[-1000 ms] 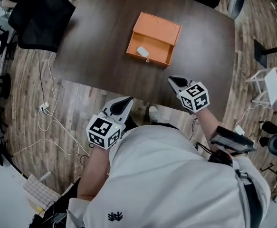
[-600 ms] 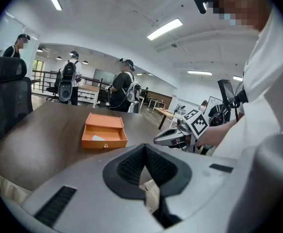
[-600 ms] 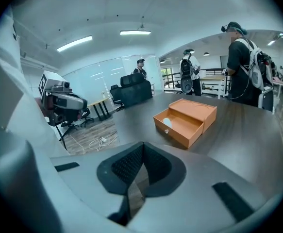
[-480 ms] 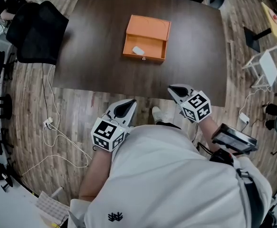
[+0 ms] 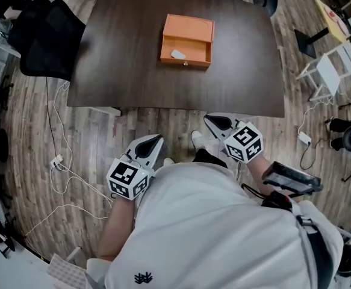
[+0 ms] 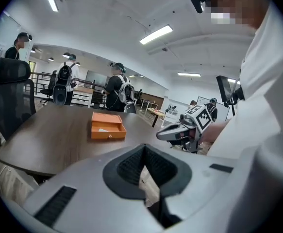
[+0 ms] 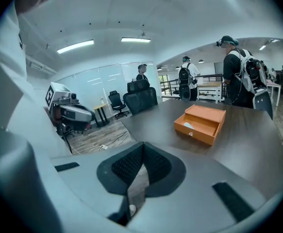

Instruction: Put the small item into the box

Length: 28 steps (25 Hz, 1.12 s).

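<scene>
Head view showed the box (image 5: 187, 32) lying as an open drawer far out on the counter (image 5: 235, 59), well apart from both tools. The left tool (image 5: 156, 139) and the right tool (image 5: 214, 121) hung over the floor (image 5: 91, 131), short of the counter's near edge. Each tool's own view showed its jaws pressed together with nothing between them. The white item (image 5: 177, 54) already lay inside the box, near the front wall, so the placing looked finished.

If the drawer was to be shut, that would have been best done with one closed tool set square on the small knob (image 5: 185, 63) and pushed level. The other tool should have braced the back of the box, since it looked light enough to slide on the smooth top.

The room was a large open office with ceiling strip lights and wood-plank flooring. The counter was dark brown, broad and bare apart from the box. A black chair (image 5: 46, 38) stood at its far left corner. People (image 7: 238, 67) with backpacks stood beyond the counter, and thin white cables (image 5: 61, 164) trailed over the floor at the left.
</scene>
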### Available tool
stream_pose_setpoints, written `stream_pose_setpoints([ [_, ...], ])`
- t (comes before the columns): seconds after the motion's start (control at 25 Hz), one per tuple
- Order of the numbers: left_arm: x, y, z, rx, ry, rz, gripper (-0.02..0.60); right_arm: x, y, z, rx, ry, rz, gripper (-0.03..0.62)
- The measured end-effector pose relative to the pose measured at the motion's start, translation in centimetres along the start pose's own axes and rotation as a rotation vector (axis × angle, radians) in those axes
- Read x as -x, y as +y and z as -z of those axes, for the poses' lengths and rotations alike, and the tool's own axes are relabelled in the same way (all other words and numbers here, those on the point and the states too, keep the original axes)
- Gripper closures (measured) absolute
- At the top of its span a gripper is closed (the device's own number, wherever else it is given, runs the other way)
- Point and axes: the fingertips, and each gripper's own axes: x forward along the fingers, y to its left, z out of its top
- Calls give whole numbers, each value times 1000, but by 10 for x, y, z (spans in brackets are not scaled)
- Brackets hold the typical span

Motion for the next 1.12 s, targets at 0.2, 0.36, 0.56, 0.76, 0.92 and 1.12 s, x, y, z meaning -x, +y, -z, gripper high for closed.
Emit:
stream_pose_setpoints([
  [0.2, 25, -3, 20, 20, 1, 38, 574, -1, 37, 1, 5, -14, -1, 592],
  [0.36, 50, -12, 35, 23, -6, 40, 574, 9, 74, 7, 20, -21, 7, 592],
  [0.56, 63, -17, 41, 22, -20, 57, 574, 13, 96, 10, 38, -11, 14, 592],
  [0.76, 71, -24, 50, 17, -19, 72, 574, 20, 109, 15, 43, -14, 31, 592],
  [0.92, 74, -27, 55, 14, -14, 82, 574, 24, 115, 19, 39, -15, 43, 592],
  [1.12, 79, -31, 61, 10, -5, 95, 574, 27, 122, 22, 33, -21, 56, 592],
])
